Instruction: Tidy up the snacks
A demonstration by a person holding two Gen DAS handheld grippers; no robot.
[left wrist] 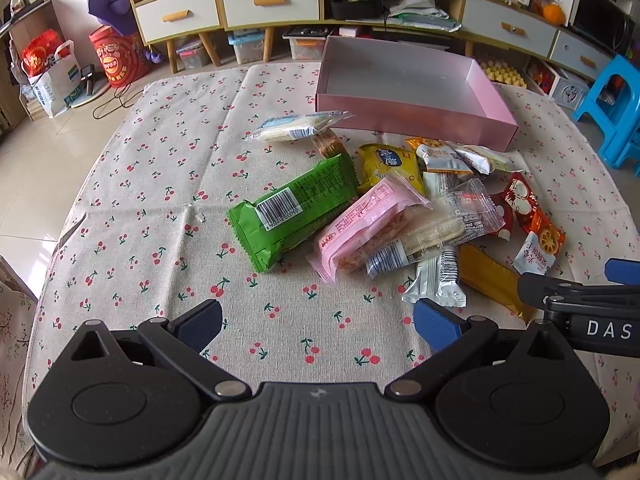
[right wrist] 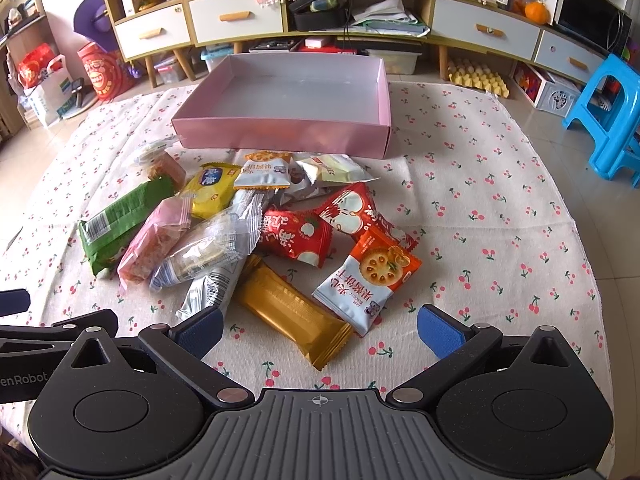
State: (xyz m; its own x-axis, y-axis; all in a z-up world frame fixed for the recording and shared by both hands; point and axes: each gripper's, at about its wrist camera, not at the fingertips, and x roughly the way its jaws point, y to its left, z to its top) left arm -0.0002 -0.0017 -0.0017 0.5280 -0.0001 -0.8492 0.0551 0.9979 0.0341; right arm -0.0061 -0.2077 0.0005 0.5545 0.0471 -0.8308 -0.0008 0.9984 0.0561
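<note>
Left gripper [left wrist: 318, 326]: jaws spread wide, nothing between the blue pads [left wrist: 434, 326], held above bare tablecloth [left wrist: 160, 184] on the near side of the snack pile

Right gripper [right wrist: 318, 330]: jaws spread wide, empty, positioned directly over the near end of the gold bar packet [right wrist: 292, 312]; left pad close to the silver packet [right wrist: 208, 292], right pad over bare cloth

Pink box [right wrist: 280, 132]: open-topped, shallow, interior empty, resting on the tablecloth at the far side of the pile; near wall just beside the farthest packets

Snack pile, all loose on the cloth, none inside the box:
- green packet [left wrist: 296, 212], barcode up, at the left edge of the pile, lying diagonally
- pink packet [left wrist: 360, 228], just right of the green one, overlapping its end
- clear packet [left wrist: 432, 232], lying across the pink packet and the silver packet
- yellow packet [left wrist: 390, 164], behind the pink one
- white-and-blue packet [left wrist: 296, 126], farthest left, near the box corner, partly over a brown biscuit pack [left wrist: 328, 146]
- two red packets [right wrist: 296, 236] side by side in the middle, touching
- orange-and-white biscuit packet [right wrist: 364, 280], overlapping one red packet, just right of the gold bar
- small orange-topped packet [right wrist: 264, 170] and cream packet [right wrist: 332, 168] nearest the box wall

Background: low cabinet with white drawers [right wrist: 236, 20], blue plastic stool [right wrist: 608, 112] on the floor at right
</note>
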